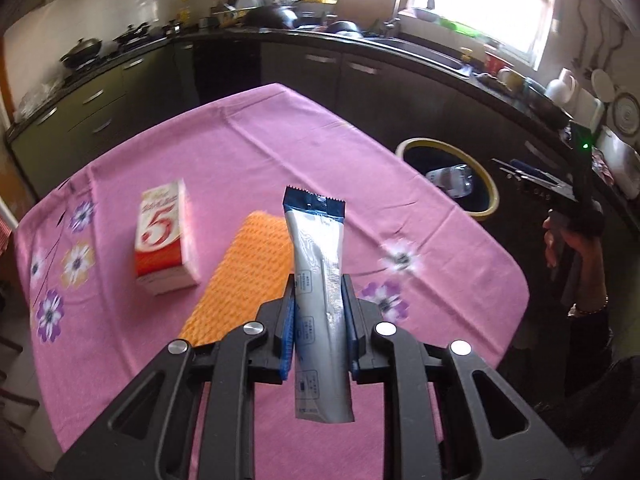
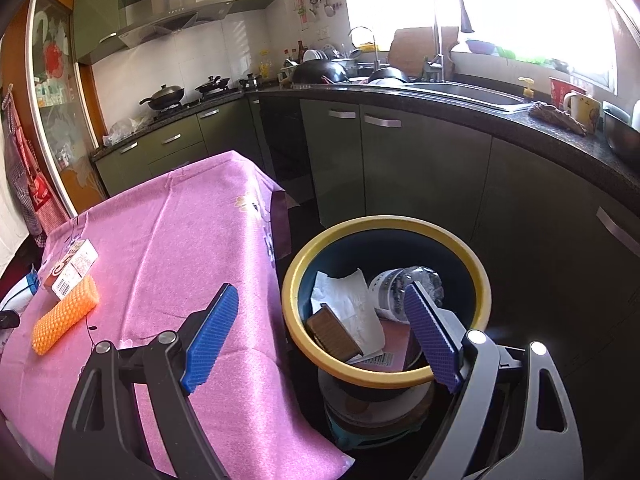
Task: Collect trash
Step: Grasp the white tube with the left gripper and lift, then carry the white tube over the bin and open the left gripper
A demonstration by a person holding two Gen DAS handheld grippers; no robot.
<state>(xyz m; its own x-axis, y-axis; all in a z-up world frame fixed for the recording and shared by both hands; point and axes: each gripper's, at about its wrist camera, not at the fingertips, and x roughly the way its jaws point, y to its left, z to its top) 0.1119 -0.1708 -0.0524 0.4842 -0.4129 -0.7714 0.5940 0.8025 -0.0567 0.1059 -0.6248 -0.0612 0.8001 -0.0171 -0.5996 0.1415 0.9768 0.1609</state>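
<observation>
Pink cloth (image 1: pixel 248 152) covers the kitchen table; left jaws clamp a wrapper (image 1: pixel 320 276), right jaws wide.

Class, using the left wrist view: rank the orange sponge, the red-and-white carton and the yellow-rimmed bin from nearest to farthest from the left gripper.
1. Orange sponge, just beyond the left gripper, slightly left.
2. Red-and-white carton, farther left on the pink cloth.
3. Yellow-rimmed bin, off the table, far right.

Both wrist views angled down, sharing pink table (image 1: pixel 240 152) and bin (image 2: pixel 384 232).

Home kitchen: green cabinets (image 2: pixel 384 160), woks on the stove (image 2: pixel 164 96), sink (image 2: pixel 468 92), range hood (image 2: pixel 176 20).
</observation>
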